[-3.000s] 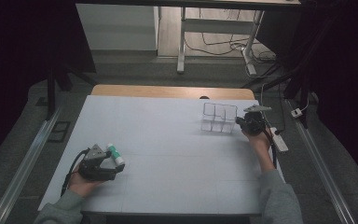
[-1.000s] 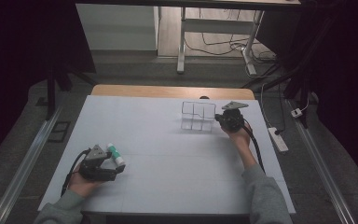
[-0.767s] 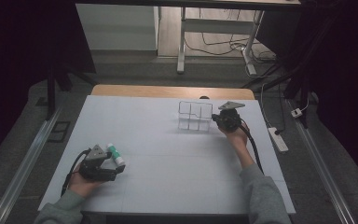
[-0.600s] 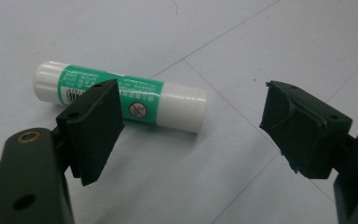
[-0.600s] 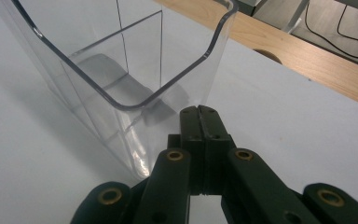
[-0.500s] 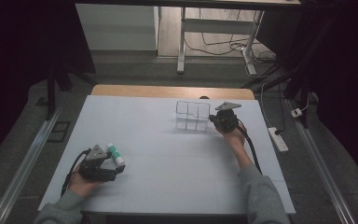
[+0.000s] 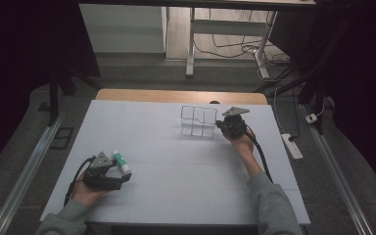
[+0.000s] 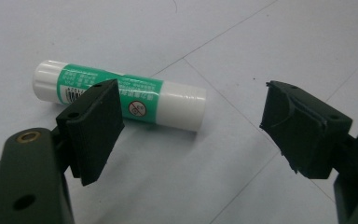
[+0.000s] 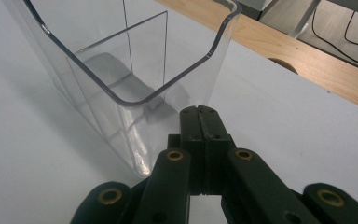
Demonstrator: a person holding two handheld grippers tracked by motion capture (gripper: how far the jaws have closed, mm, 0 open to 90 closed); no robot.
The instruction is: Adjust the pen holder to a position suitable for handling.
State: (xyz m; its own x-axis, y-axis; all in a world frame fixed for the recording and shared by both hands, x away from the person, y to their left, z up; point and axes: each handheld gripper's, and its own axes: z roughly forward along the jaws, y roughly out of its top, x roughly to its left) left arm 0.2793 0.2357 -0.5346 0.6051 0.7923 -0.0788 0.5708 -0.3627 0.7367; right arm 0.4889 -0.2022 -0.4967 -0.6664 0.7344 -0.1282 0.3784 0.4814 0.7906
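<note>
Leftward across the desk (image 7: 176,196) has slid the clear organizer (image 7: 199,121), right gripper (image 9: 199,114) at its 3 o'clock wall, jaws pressed together. Left gripper (image 8: 191,121) rests low at 8 o'clock, jaws spread, glue stick (image 8: 121,94) lying just beyond.

Clear organizer (image 7: 199,121) stands on table (image 7: 186,191), far side, right of centre. Right gripper (image 7: 223,128) just right of it, tips at its end wall. Glue stick (image 7: 122,162) lies near-left, just beyond left gripper (image 7: 119,177), w/ both well apart from organizer.
</note>
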